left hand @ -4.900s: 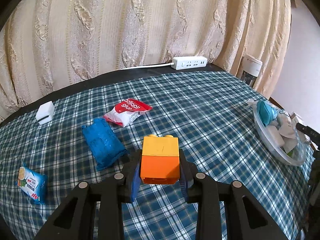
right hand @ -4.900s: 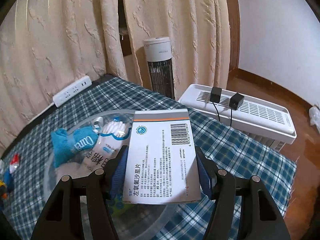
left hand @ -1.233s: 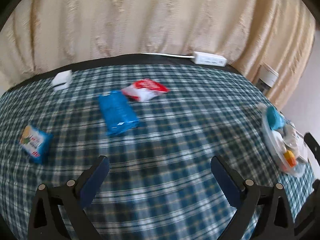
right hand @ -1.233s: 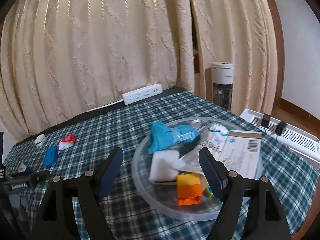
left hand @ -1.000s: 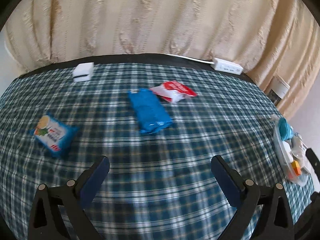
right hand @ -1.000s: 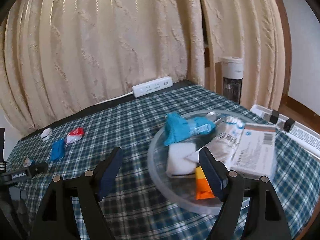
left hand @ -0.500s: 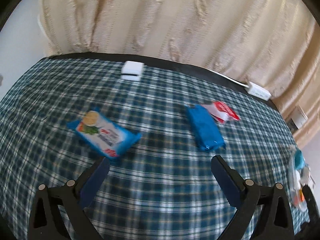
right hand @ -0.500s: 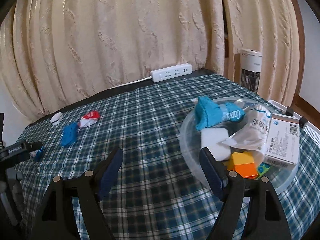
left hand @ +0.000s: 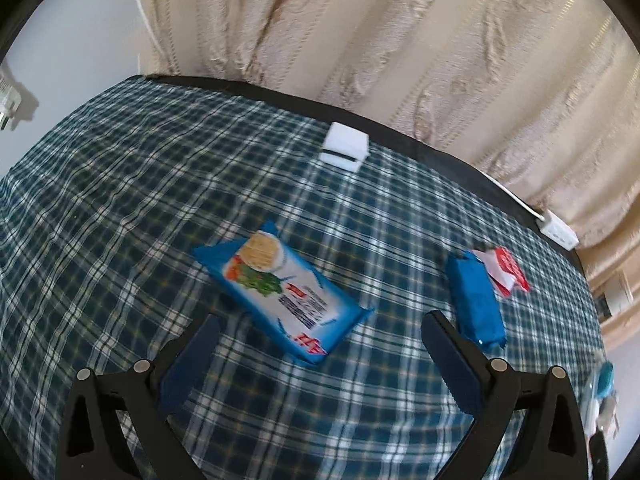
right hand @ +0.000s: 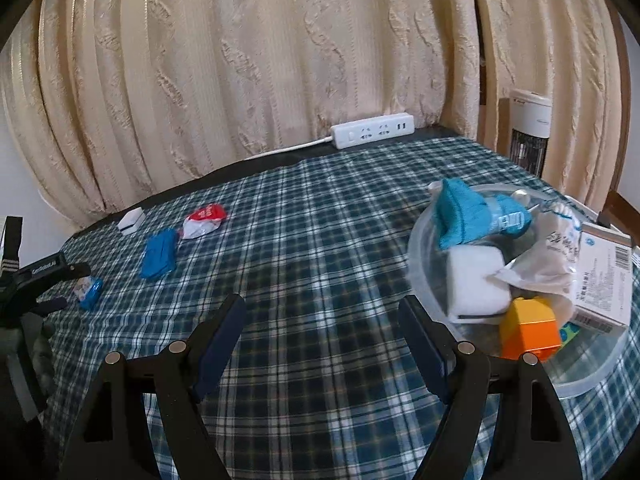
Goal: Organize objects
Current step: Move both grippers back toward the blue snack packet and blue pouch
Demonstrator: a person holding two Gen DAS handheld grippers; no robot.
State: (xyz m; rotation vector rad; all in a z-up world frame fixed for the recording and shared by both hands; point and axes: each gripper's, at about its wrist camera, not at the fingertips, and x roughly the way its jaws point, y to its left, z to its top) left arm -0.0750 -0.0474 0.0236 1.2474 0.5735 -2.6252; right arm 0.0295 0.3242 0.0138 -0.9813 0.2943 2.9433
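- Snack packet [left hand: 286, 290], blue and white, lies flat on the plaid tablecloth [left hand: 132, 200] just ahead of the left gripper [left hand: 320, 340], toward 12 o'clock from the gap between its widely spread, empty jaws; nothing touches the packet
- Blue pouch [left hand: 474, 300] lies at 2 o'clock from that gripper, just beyond its right finger, with a red-and-white sachet [left hand: 506, 270] touching its far side
- White box [left hand: 344, 146] sits farther out at 12 o'clock, near the table's far edge before the curtain [left hand: 360, 32]
- Right gripper [right hand: 322, 334] hangs over bare cloth with its jaws spread wide and nothing between them
- Clear bowl [right hand: 592, 372] at its 2 o'clock holds an orange-and-yellow block [right hand: 530, 330], a white sponge [right hand: 474, 280], a teal cloth [right hand: 460, 210] and a medicine box [right hand: 604, 276]
- Power strip [right hand: 372, 130] lies at 12 o'clock by the curtain
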